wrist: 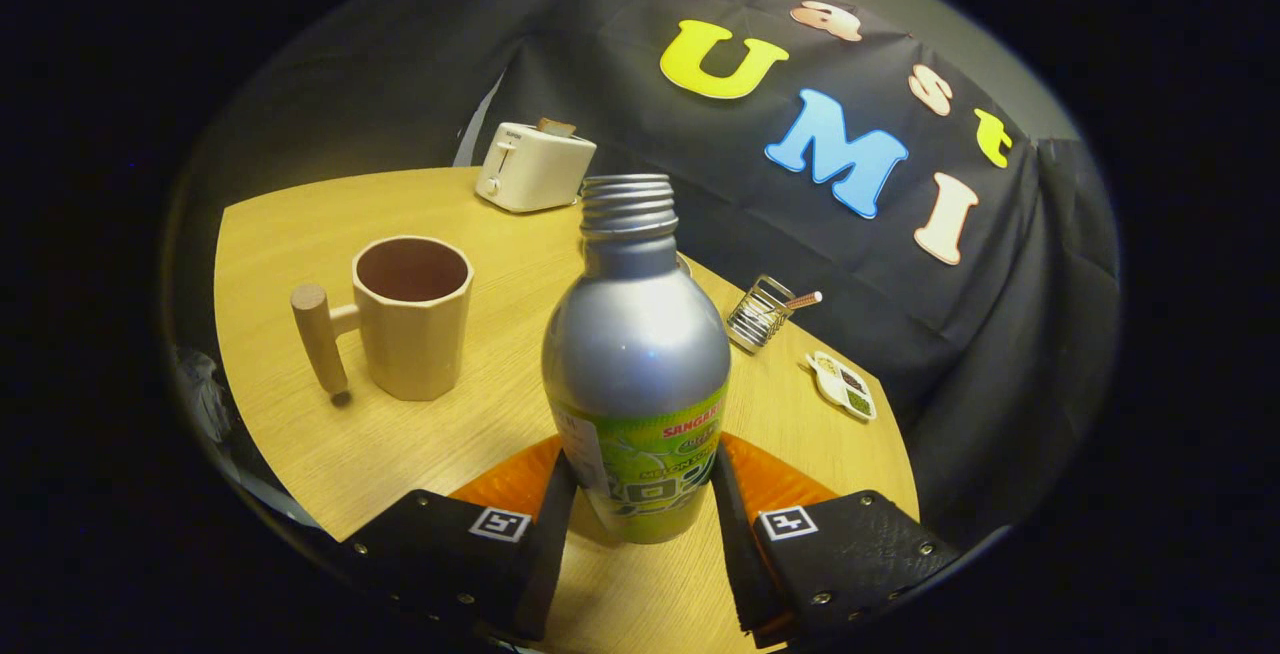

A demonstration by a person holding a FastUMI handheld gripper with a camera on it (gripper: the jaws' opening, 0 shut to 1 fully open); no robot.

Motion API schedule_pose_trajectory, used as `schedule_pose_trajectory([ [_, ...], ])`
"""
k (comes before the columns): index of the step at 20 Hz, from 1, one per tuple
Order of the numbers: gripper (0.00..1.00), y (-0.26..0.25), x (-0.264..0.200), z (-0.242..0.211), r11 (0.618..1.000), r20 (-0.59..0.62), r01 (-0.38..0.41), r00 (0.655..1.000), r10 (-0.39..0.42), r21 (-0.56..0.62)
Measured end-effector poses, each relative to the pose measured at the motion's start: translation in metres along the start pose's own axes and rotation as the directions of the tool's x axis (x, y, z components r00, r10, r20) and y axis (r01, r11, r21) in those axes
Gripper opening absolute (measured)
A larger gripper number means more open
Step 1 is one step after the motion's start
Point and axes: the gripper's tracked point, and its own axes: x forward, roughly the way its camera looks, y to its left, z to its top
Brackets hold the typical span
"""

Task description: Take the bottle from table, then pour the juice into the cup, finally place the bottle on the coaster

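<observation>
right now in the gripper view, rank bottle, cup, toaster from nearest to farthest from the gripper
1. bottle: between the fingers of the gripper, both pressing its sides.
2. cup: beyond the fingers, left of the bottle.
3. toaster: farthest, at the table's back edge by the cloth wall.

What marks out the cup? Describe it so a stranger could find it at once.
Start at the round wooden table. Beyond the tool, whose fingers clamp the silver bottle, the cup stands apart from the white toaster at the far edge. It is the beige faceted mug with a wooden peg handle, open and upright.
</observation>
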Motion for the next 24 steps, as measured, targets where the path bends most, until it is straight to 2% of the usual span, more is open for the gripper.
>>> schedule_pose_trajectory([
  [6,0.69,0.01,0.006,-0.003,0.992,-0.053,0.003,0.999,-0.01,-0.127],
  [11,0.69,0.02,0.009,-0.001,0.963,-0.095,-0.004,0.995,-0.022,-0.27],
  [15,0.69,0.029,0.011,0.006,0.948,-0.12,-0.016,0.992,-0.024,-0.317],
  [18,0.68,0.032,0.012,0.011,0.921,-0.133,-0.018,0.99,-0.037,-0.388],
  [24,0.69,0.033,0.015,0.003,0.892,-0.209,-0.064,0.977,-0.035,-0.447],
])
